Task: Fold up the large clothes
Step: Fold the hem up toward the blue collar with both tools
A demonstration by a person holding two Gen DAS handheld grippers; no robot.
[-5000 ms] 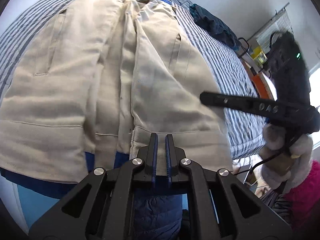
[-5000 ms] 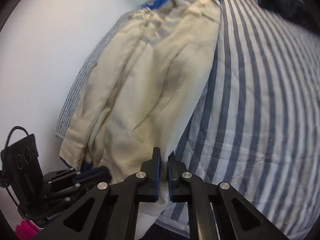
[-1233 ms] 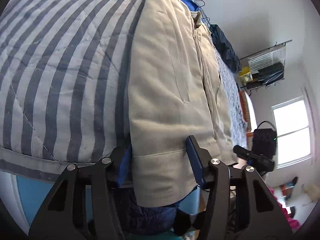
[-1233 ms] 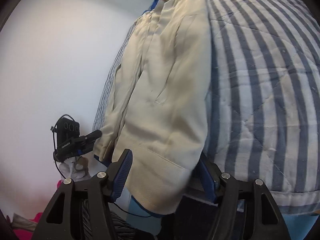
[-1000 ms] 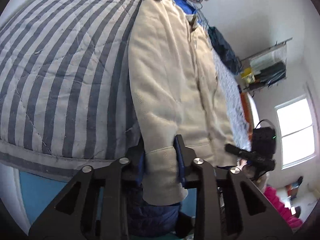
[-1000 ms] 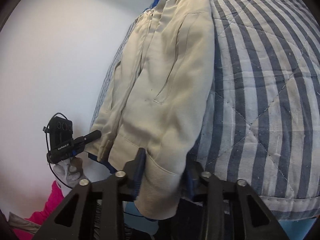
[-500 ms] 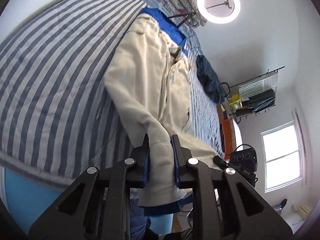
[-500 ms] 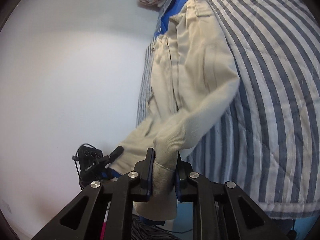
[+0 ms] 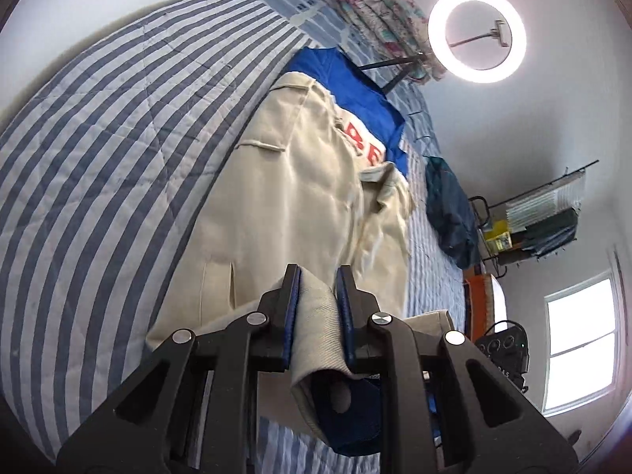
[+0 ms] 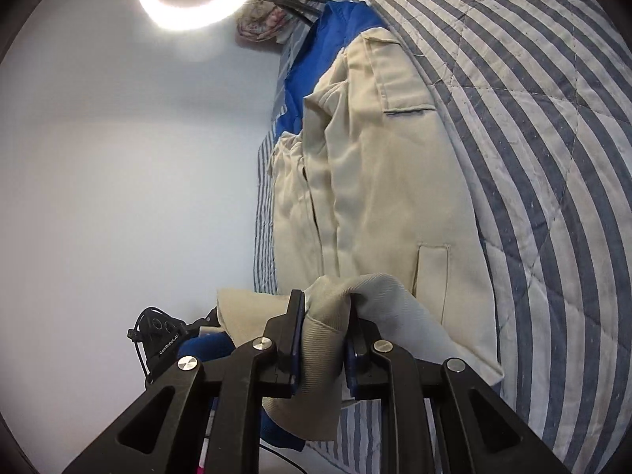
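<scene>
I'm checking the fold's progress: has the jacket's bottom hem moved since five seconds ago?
Yes. Both grippers, left and right, are shut on the hem and have carried it off the bed edge, up over the jacket toward the collar.

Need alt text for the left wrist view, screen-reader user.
The left claw is shut on the ribbed hem of a beige jacket, lifting it off a blue-and-white striped quilt. A blue garment lies under the jacket's collar end, and a lit ring light stands beyond.
</scene>
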